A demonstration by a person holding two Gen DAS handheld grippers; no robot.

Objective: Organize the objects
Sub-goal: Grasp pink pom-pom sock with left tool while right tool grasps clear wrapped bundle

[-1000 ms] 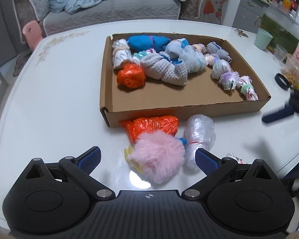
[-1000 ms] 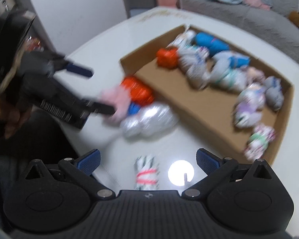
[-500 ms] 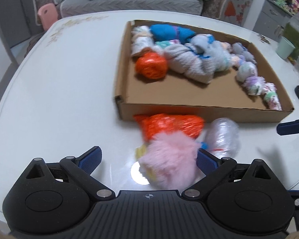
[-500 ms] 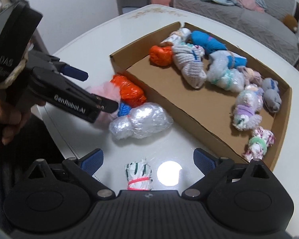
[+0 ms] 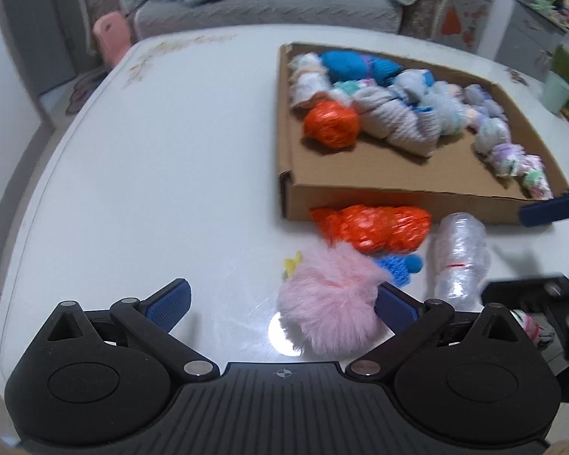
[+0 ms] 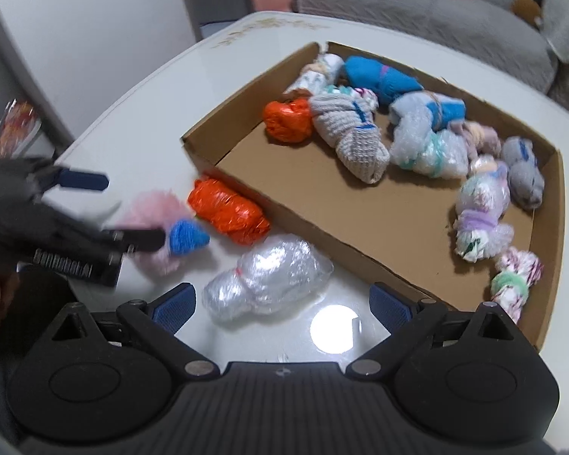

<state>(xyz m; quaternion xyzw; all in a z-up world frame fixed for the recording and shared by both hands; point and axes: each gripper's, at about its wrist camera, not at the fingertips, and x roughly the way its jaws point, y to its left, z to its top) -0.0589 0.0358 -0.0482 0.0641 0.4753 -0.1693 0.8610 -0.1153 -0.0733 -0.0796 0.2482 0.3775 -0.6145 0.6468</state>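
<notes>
— Pink fluff first: in my left wrist view, what sits by my left claw (image 5: 282, 301)?

— My left claw is spread wide over the white counter (image 5: 151, 174). The pink pompom (image 5: 328, 299) lies against my right-hand finger, touching its blue pad (image 5: 394, 309), with nothing pinched between the jaws. Just past it lie a small blue knit piece (image 5: 396, 269), an orange bundle (image 5: 371, 225) touching the near wall of the cardboard box (image 5: 360, 193), and to the right a clear plastic bundle (image 5: 459, 261). More wrapped bundles fill the far half of the box, another orange ball (image 5: 332, 123) among them. My right claw's finger (image 5: 546, 210) enters at the right edge.

— And the right wrist view?

— My right claw (image 6: 282, 303) is also wide open and empty. The clear plastic bundle (image 6: 265, 278) lies on the counter (image 6: 140, 140) just ahead, nearer my left-hand pad (image 6: 172, 309). Farther left lie the orange bundle (image 6: 227, 216) against the box wall (image 6: 315, 235), the blue knit piece (image 6: 186, 237) and the pompom (image 6: 153, 220), blurred. My left claw (image 6: 123, 210) reaches in from the left, jaws apart around the pompom. Inside the box, bundles line the far and right sides.
</notes>
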